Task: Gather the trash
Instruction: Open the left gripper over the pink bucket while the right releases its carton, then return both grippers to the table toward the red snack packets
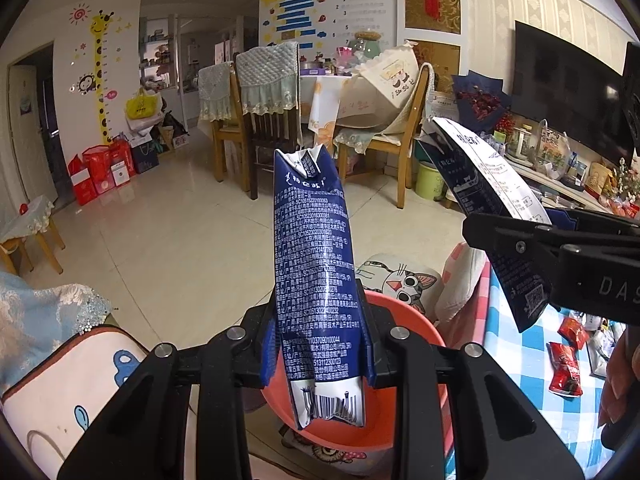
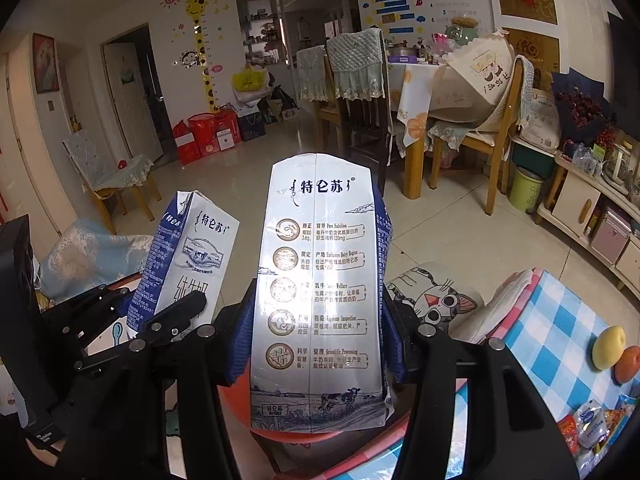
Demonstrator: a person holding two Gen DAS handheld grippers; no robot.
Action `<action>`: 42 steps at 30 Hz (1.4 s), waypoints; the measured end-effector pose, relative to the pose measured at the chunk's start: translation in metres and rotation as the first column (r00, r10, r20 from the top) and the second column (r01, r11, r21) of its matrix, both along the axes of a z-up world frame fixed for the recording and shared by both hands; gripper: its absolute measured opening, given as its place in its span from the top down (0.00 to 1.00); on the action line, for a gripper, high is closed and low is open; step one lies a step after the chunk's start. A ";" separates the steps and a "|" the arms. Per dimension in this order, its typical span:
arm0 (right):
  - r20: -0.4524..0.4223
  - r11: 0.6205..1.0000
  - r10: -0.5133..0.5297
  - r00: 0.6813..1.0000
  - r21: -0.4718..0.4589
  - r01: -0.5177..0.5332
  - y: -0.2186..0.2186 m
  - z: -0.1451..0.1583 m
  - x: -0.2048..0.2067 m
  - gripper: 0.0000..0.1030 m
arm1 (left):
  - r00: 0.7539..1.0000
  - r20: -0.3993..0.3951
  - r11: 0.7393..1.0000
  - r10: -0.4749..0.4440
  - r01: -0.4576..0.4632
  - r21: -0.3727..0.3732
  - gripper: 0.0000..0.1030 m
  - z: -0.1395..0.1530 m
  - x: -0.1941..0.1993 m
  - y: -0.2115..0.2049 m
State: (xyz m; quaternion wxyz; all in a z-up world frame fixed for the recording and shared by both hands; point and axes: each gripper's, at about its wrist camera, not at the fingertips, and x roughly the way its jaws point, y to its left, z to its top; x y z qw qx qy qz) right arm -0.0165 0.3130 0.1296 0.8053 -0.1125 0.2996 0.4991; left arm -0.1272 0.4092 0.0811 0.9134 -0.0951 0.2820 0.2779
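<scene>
My left gripper [image 1: 320, 312] is shut on a crumpled blue milk carton [image 1: 314, 264], held upright over an orange basin [image 1: 404, 320]. My right gripper [image 2: 320, 320] is shut on a second, flattened blue-and-white milk carton [image 2: 316, 300], also above the orange basin [image 2: 280, 432]. In the left wrist view the right gripper [image 1: 560, 256] and its carton [image 1: 480, 184] are at the right. In the right wrist view the left gripper [image 2: 160, 316] and its carton [image 2: 188, 264] are at the left. Red snack wrappers [image 1: 566, 364] lie on the blue checked cloth [image 1: 520, 360].
A cat cushion [image 2: 436, 300] lies beyond the basin. Two fruits [image 2: 616, 352] and more wrappers [image 2: 592, 428] are on the checked cloth. Dining chairs [image 1: 264, 120], a table, a green bin [image 2: 524, 188] and a TV stand lie across the tiled floor.
</scene>
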 end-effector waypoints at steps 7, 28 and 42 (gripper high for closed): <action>-0.018 1.000 0.003 1.000 -0.022 -0.003 0.015 -0.017 0.005 0.47 | 1.000 -0.021 0.999 -0.005 0.005 -0.041 0.68 -0.019 0.012 0.008; -0.122 0.998 -0.023 0.992 -0.058 0.016 0.037 -0.069 0.037 0.36 | 0.993 -0.114 0.998 0.006 -0.013 -0.061 0.49 -0.066 0.042 0.032; -0.094 0.973 -0.229 0.969 -0.011 0.229 -0.131 -0.073 0.048 0.08 | 0.993 -0.036 0.992 -0.113 0.111 -0.060 0.12 -0.041 0.046 -0.043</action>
